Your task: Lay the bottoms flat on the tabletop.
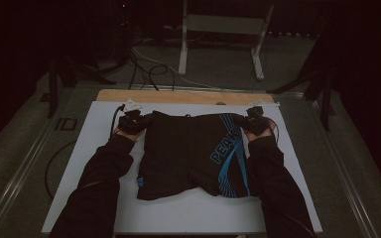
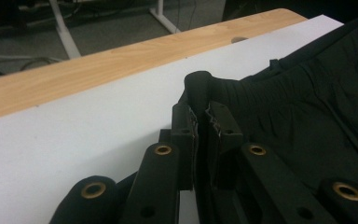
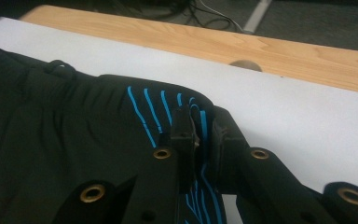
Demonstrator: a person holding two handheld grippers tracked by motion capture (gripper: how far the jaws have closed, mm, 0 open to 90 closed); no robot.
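Black shorts (image 1: 188, 156) with blue stripes and blue lettering lie flat on the white table top (image 1: 99, 148), waistband toward the far edge. My left gripper (image 1: 131, 121) pinches the waistband's left corner. In the left gripper view, its jaws (image 2: 200, 116) are shut on a fold of black shorts fabric (image 2: 307, 116). My right gripper (image 1: 255, 121) holds the waistband's right corner. The right gripper view shows that gripper (image 3: 200, 126) shut on the blue-striped shorts (image 3: 74, 135) edge.
A wooden strip (image 1: 178, 95) runs along the far edge of the table, with a small hole (image 3: 244, 65) in it. Beyond it on the floor stand a white frame (image 1: 223, 29) and loose cables (image 1: 149, 69). Dark sleeves cover both forearms.
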